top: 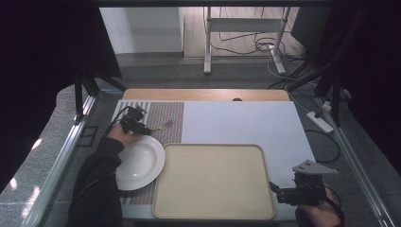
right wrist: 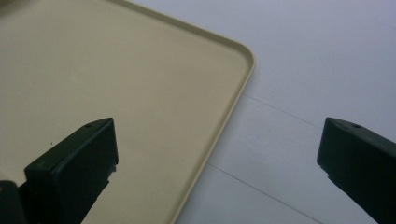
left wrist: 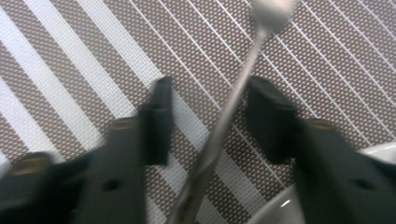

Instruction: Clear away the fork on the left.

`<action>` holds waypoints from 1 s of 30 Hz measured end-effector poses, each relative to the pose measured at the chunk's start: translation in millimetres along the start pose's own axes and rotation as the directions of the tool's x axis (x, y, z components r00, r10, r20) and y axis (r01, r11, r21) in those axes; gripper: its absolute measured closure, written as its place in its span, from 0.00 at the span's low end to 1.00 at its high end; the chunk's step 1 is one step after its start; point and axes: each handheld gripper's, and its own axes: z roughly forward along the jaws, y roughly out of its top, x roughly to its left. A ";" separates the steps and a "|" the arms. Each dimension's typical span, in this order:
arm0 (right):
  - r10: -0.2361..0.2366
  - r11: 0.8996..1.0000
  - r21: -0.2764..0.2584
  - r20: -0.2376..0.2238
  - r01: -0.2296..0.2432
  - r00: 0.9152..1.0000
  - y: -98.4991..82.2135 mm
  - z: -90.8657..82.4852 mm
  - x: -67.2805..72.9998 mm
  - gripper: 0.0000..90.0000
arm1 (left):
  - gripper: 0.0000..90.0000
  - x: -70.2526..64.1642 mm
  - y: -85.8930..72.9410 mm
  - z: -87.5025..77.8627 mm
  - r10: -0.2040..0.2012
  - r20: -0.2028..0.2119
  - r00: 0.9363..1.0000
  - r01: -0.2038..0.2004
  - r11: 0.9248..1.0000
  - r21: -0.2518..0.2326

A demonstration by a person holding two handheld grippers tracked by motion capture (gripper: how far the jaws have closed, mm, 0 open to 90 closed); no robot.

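A metal fork point(top: 164, 126) lies on the brown striped placemat point(top: 168, 113) just beyond a white plate point(top: 140, 163). My left gripper point(top: 147, 131) hangs low over the fork's handle. In the left gripper view the handle point(left wrist: 224, 126) runs up between the two black jaws of the left gripper point(left wrist: 210, 88). It lies close against the right-hand jaw, with a clear gap to the other, so the jaws are open and not pressing it. My right gripper point(top: 277, 193) stands wide open at the near right corner of the beige tray point(top: 213, 147), with nothing between the jaws of the right gripper point(right wrist: 218, 123).
The tray point(right wrist: 140, 84) holds nothing and sits on a pale grey table cover point(top: 246, 123). The plate's rim point(left wrist: 378, 150) shows beside the left jaws. A wooden table edge point(top: 203, 94) runs along the back, with metal frame rails at both sides.
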 end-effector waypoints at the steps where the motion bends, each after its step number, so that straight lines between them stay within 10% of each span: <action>1: 0.000 1.000 0.000 0.000 0.000 1.000 0.0 0.0 0.0 0.00 | 0.76 0.0 0.0 0.0 0.000 0.000 1.000 0.000 1.000 0.000; 7: 0.000 1.000 0.000 -0.001 0.000 1.000 0.0 0.0 0.0 0.00 | 0.93 1.4 -3.3 -1.4 0.041 0.012 0.999 -0.041 0.999 -0.010; 22: 0.002 1.000 -0.003 -0.006 -0.002 1.000 0.0 -0.3 -0.5 0.00 | 0.94 38.7 -29.5 -38.7 -0.113 -0.069 0.991 0.109 0.992 -0.061; 30: 0.001 1.000 -0.005 -0.004 -0.001 1.000 0.1 -0.5 -0.2 0.00 | 0.94 47.2 -48.3 -65.7 -0.166 -0.029 0.986 0.162 0.981 -0.104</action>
